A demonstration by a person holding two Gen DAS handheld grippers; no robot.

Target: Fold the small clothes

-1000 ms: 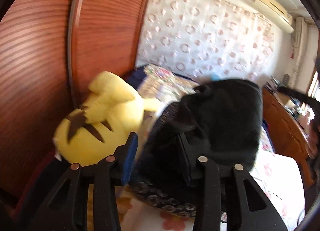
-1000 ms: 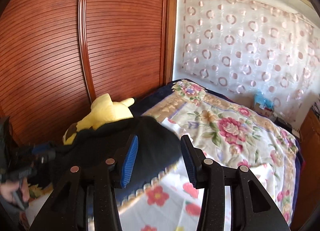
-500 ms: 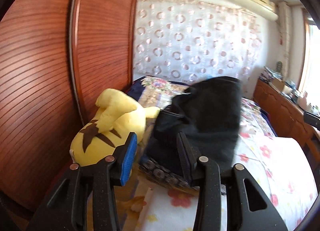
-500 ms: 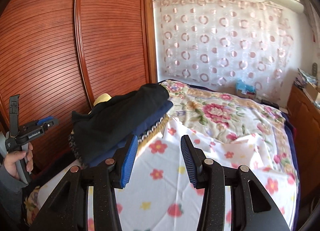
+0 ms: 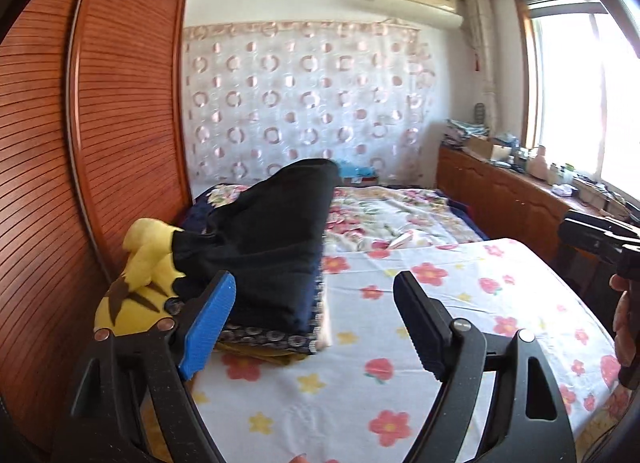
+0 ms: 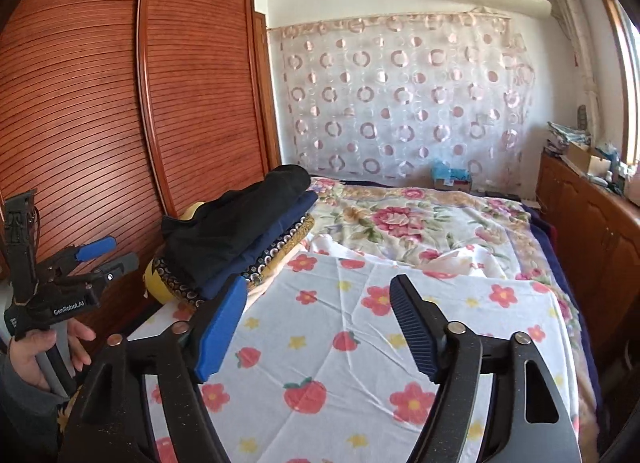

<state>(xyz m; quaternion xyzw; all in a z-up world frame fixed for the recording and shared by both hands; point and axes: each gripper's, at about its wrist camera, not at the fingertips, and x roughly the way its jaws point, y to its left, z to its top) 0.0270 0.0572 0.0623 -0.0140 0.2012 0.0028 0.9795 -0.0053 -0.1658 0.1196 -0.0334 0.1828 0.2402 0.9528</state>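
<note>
A stack of folded clothes (image 5: 272, 239) lies at the bed's left side, black garment on top, navy and patterned pieces beneath. It leans on a yellow plush toy (image 5: 140, 279). In the right wrist view the same stack (image 6: 240, 231) sits ahead and to the left. My left gripper (image 5: 314, 279) hovers just in front of the stack, its jaws opening with nothing between them. My right gripper (image 6: 318, 283) hangs over the flowered sheet (image 6: 360, 343), jaws also opening and empty. A hand (image 6: 40, 351) holds the left gripper at the left edge.
A tall wooden wardrobe (image 6: 120, 103) runs along the bed's left side. A low wooden cabinet (image 6: 592, 231) with clutter on top lines the right side under the window. A patterned curtain hangs behind the bed, with a tissue box (image 6: 450, 179) at its foot.
Both grippers have pulled back from the stack and their jaws have widened. The black garment, which the left gripper's jaws were on earlier, now rests on top of the stack.
</note>
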